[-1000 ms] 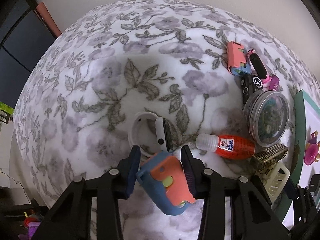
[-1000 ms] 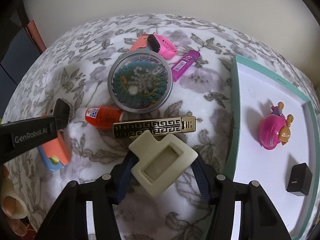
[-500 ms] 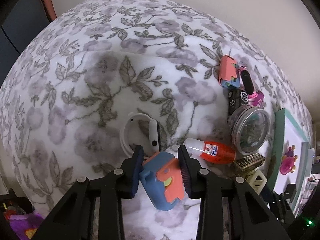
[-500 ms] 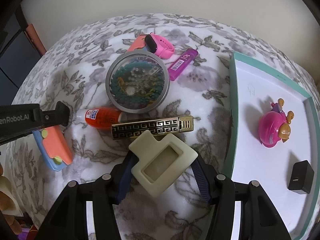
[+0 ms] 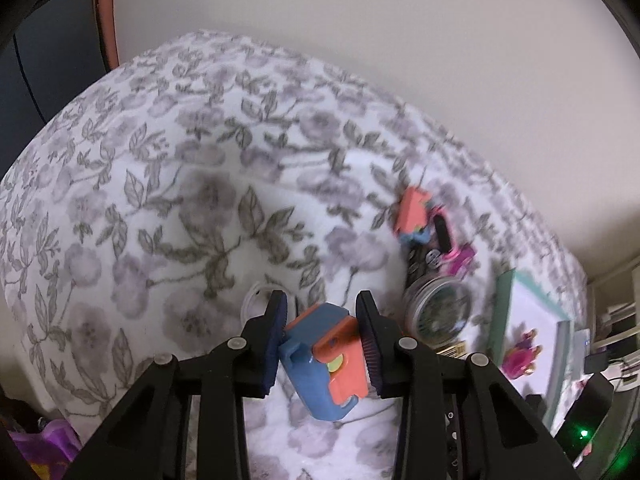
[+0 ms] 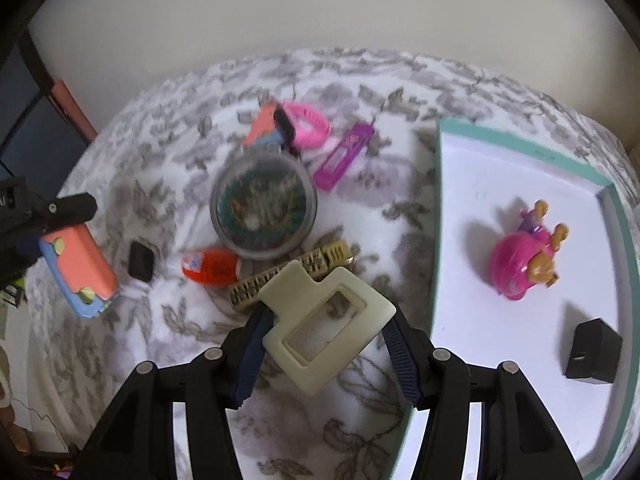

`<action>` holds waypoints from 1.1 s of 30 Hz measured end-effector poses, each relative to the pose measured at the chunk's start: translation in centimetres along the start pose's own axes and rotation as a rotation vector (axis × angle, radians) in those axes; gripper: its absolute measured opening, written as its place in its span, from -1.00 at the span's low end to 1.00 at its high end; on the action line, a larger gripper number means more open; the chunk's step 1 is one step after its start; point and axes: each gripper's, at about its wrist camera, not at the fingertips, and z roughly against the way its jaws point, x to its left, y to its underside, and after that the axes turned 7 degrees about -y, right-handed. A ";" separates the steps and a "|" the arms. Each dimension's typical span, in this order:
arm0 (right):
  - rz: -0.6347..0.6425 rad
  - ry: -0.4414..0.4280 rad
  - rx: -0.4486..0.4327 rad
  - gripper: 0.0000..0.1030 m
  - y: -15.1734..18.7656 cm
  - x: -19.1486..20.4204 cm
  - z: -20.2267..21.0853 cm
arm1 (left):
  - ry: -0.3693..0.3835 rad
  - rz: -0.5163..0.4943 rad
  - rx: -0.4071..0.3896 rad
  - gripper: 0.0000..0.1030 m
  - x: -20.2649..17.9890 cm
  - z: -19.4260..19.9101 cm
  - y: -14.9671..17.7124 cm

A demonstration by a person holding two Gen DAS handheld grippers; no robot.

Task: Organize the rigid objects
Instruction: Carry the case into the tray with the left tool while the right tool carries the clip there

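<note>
My left gripper (image 5: 320,318) is shut on a blue and orange plastic toy (image 5: 320,368) and holds it tilted above the flowered blanket (image 5: 180,208). The right wrist view shows that same toy (image 6: 78,268) hanging at the far left under the left gripper's black finger (image 6: 68,206). My right gripper (image 6: 326,320) is shut on a cream rectangular hair clip (image 6: 320,320), clear of the blanket. The clip overlaps a gold patterned bar (image 6: 316,260). A teal-rimmed white tray (image 6: 436,208) lies just right of it.
The blanket holds a round bead tin (image 6: 264,212), an orange bottle (image 6: 210,266), a purple lighter (image 6: 344,156), a pink watch (image 6: 310,126), a second orange-blue toy (image 6: 262,130) and a black-faced white watch (image 6: 141,261). In the tray are a pink toy (image 6: 520,264) and a black cube (image 6: 592,356).
The left gripper closed tighter on the blue and orange toy and lifted it off the blanket, tilting. The right gripper rose a little with the clip. Both views are now blurred.
</note>
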 end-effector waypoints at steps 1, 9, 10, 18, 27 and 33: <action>-0.008 -0.007 -0.017 0.15 -0.2 -0.1 0.6 | 0.011 -0.003 -0.018 -0.28 -0.1 0.6 -0.2; -0.100 -0.005 -0.125 0.15 -1.7 -3.3 5.0 | 0.076 -0.037 -0.112 -0.28 -1.9 4.4 -0.5; -0.105 0.008 -0.129 0.15 -1.7 -3.7 5.2 | 0.080 -0.047 -0.118 -0.28 -2.3 4.7 -0.3; -0.218 0.093 -0.160 0.15 -1.4 -9.6 7.7 | 0.109 -0.168 -0.109 -0.28 -6.5 5.0 1.6; -0.315 0.163 -0.186 0.15 -0.1 -16.0 10.4 | 0.191 -0.355 -0.083 -0.28 -13.6 5.2 5.5; -0.384 0.193 -0.203 0.15 1.2 -19.3 12.1 | 0.227 -0.490 -0.038 -0.30 -18.4 4.6 8.8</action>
